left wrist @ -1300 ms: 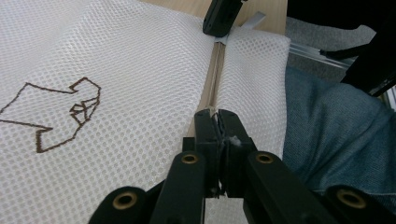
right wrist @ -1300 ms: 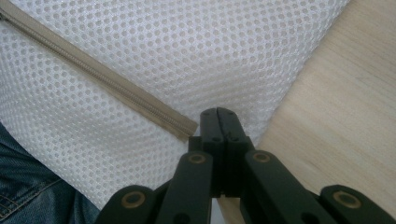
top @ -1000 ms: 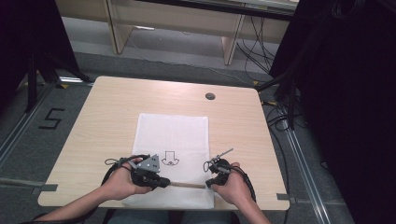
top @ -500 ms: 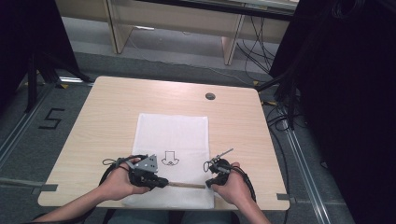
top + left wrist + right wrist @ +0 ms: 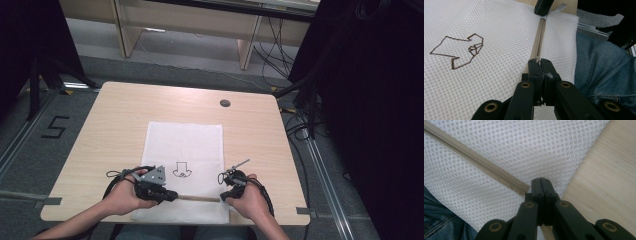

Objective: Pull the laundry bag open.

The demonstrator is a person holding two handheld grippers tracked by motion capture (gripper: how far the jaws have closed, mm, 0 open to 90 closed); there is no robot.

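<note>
Because the white mesh bag (image 5: 183,170) lies flat on the near half of the counter (image 5: 115,120), with its zipper (image 5: 197,198) running along the edge closest to me, I judge that the work is to move this zipper. The left tool (image 5: 540,65) has its jaws pressed together at one end of the beige zipper, and a small pale piece sits between them, probably the slider or its pull. The right tool (image 5: 540,181) also has its jaws fully together, at the other end of the zipper tape, where the corner of the bag meets the bare wood. I think it pinches the mesh there, but I cannot be sure.

In the left tool's view the zipper teeth look joined all along the line up to the other tool. So the bag seems closed, and the pulling itself is not yet done, or it is already finished; I cannot tell which from here.

The slider is hidden by the jaws. A brown outlined drawing (image 5: 459,50) is on the mesh. My jeans (image 5: 604,67) show below the counter edge.
</note>
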